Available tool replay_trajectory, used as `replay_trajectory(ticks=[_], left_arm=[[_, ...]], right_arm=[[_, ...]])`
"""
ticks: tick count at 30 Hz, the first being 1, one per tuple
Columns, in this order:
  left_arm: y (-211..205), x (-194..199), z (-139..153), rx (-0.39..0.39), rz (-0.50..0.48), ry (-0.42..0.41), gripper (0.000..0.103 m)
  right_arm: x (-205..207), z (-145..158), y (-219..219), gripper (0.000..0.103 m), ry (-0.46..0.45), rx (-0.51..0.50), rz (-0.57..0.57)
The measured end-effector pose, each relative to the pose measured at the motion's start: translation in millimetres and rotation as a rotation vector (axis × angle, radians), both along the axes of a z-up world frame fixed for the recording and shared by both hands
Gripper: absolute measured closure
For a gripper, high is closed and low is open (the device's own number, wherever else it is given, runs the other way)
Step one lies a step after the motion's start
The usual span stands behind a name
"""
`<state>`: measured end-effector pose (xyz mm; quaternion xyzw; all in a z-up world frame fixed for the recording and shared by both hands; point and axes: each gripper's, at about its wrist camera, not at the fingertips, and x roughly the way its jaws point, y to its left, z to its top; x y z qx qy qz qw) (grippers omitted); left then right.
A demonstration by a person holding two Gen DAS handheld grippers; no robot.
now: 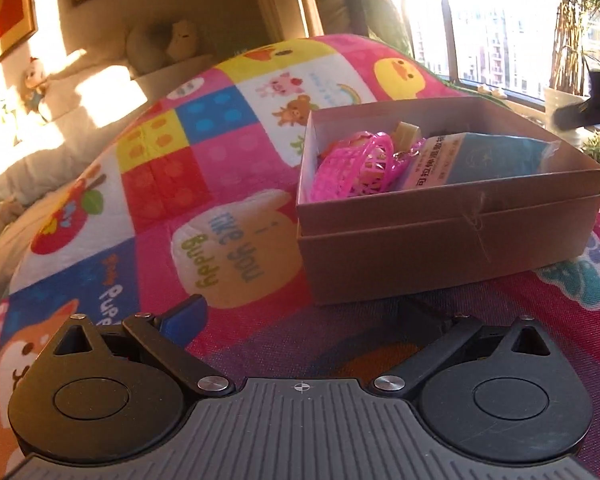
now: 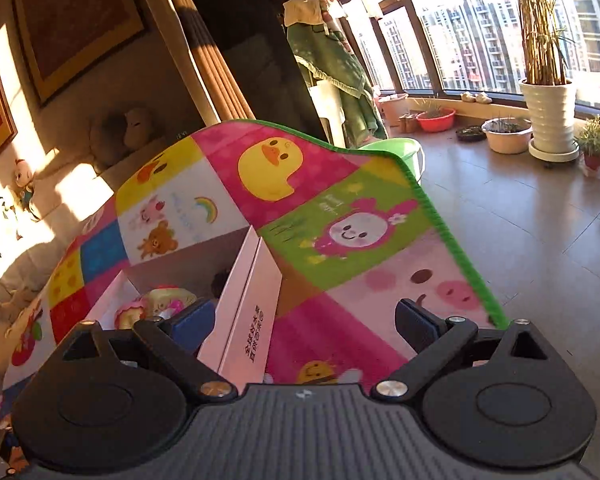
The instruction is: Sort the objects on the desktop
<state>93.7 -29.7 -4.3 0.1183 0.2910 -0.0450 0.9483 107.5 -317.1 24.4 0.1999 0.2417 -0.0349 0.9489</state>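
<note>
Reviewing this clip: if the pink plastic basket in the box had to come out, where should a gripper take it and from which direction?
Judging by its pose, grip the pink basket by its upturned open rim, coming down from above. It lies tipped on its side inside the cardboard box, whose walls block any sideways approach. A blue packet sits right beside it, so the jaws should close across the thin lattice wall, not around the whole basket.

A cartoon-patterned blanket (image 1: 204, 152) covers the surface; a cardboard box (image 1: 452, 240) rests on it.

Left claw (image 1: 300, 316) low, level, jaws spread wide. Right claw (image 2: 306, 320) likewise wide apart, nothing gripped.
</note>
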Motion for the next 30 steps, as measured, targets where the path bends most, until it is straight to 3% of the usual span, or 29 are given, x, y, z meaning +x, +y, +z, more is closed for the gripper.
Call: replay_trajectory(ticks=[3,5,8,11,23,27,30], left_arm=[[5.0,4.0,0.7,-0.039,-0.020,0.026,0.000],[10.2,9.6,-0.2,-0.077,-0.018,0.059,0.000],[27.1,20.6,-2.8,-0.196,0.004,0.122,0.000],[38.6,22.8,-3.7,-0.281,0.025,0.108,0.000],[35.9,20.4,-5.7,-0.328,-0.037,0.111,0.000],[31.1,17.4,-5.1,-0.315,-0.086,0.119,0.000],[20.9,23.3,-5.7,-0.250,-0.091,0.142,0.000]], right_arm=[[10.0,-17.1,11.3,0.005,-0.010,0.044,0.011],[8.8,-23.3,26.3,0.005,-0.027,0.006,0.046],[4.9,-21.6,34.5,0.005,-0.076,-0.033,0.090],[8.7,-20.9,40.1,0.007,-0.097,-0.036,0.150],[24.7,-28.4,27.3,0.010,-0.056,0.056,0.279],[23.4,-27.0,32.7,0.010,-0.051,0.013,0.295],[23.8,-25.3,41.0,0.010,-0.033,-0.037,0.323]])
